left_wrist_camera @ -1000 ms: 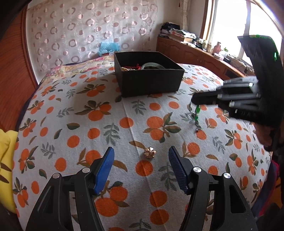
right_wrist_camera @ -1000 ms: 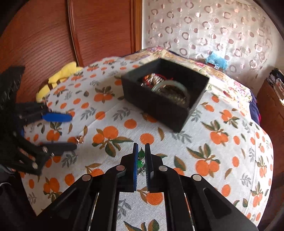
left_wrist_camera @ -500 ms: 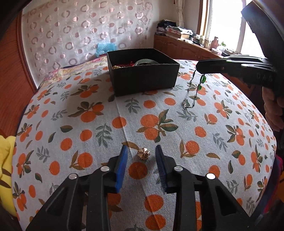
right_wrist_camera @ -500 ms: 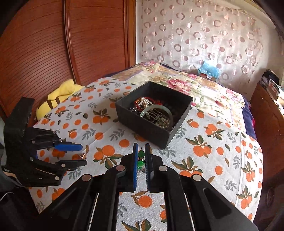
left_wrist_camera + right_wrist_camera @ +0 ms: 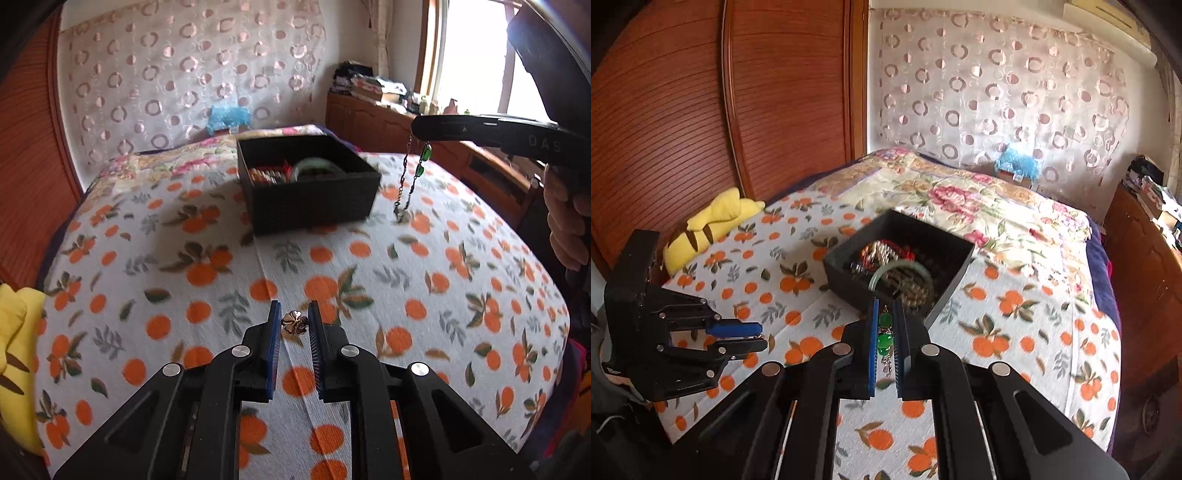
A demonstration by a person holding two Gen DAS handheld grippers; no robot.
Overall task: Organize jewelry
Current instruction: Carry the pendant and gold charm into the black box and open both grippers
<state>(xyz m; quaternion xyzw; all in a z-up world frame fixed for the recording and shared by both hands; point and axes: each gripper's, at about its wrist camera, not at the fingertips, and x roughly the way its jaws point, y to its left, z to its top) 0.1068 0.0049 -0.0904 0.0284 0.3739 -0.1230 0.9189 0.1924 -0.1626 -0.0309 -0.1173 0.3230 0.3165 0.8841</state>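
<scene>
Blur softens the black box (image 5: 310, 192); near it, right gripper (image 5: 886, 332), now raised, pinches a green-beaded chain (image 5: 413, 173); left gripper (image 5: 294, 325) is closing around a flower-shaped trinket (image 5: 294, 323).

Orange-print bedspread (image 5: 155, 258), yellow plush toy (image 5: 713, 221) beside wooden wardrobe (image 5: 701, 110), circle-patterned curtain (image 5: 997, 92), cluttered wooden cabinet (image 5: 369, 114)

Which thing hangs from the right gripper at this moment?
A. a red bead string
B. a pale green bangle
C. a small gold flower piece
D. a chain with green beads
D: the right gripper is shut on the chain with green beads, which dangles beside the black box.
</scene>
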